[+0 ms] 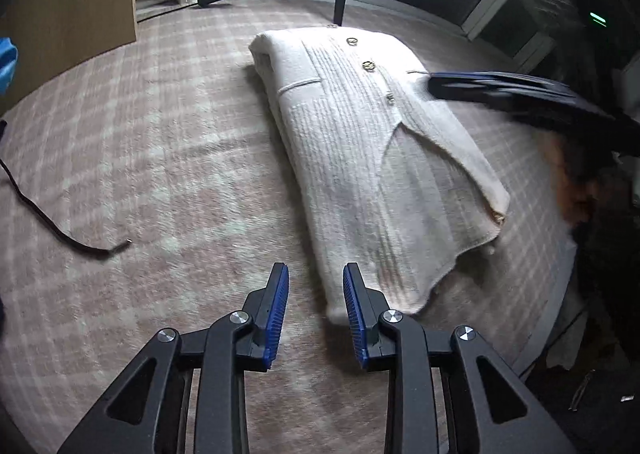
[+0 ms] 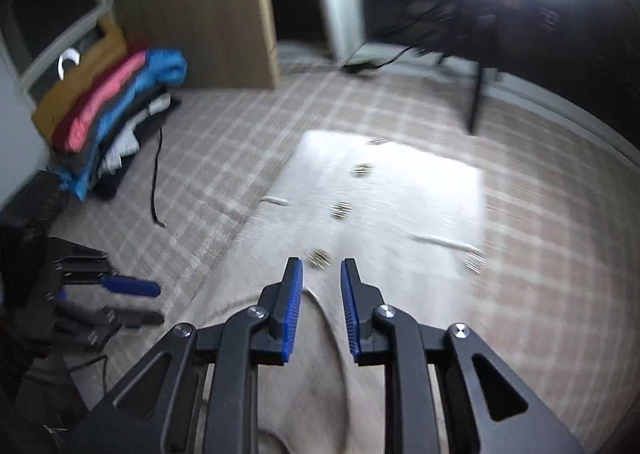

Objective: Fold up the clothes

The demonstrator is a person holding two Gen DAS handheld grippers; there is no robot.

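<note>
**Cream cardigan lies folded on the checked rug, both grippers empty above it**

Here's the cream cardigan (image 1: 360, 142), folded into a long bundle on the pink checked rug (image 1: 160, 174), its gold buttons (image 1: 368, 65) running up the front panel and one flap lying open toward the near right corner. The left gripper (image 1: 316, 310) hangs over the bundle's near end, jaws a little apart, nothing between the blue pads, the right pad just in front of the cardigan's hem. Over on the other side, the right gripper (image 2: 322, 302) points down at the button line, jaws narrowly apart and clamped on nothing; the view is smeared with blur. From the left wrist view it shows as a dark streak at the cardigan's right edge. A stack of folded clothes (image 2: 116, 114) sits well apart by the wall, and a black strap (image 1: 52, 222) trails on the rug.
</note>
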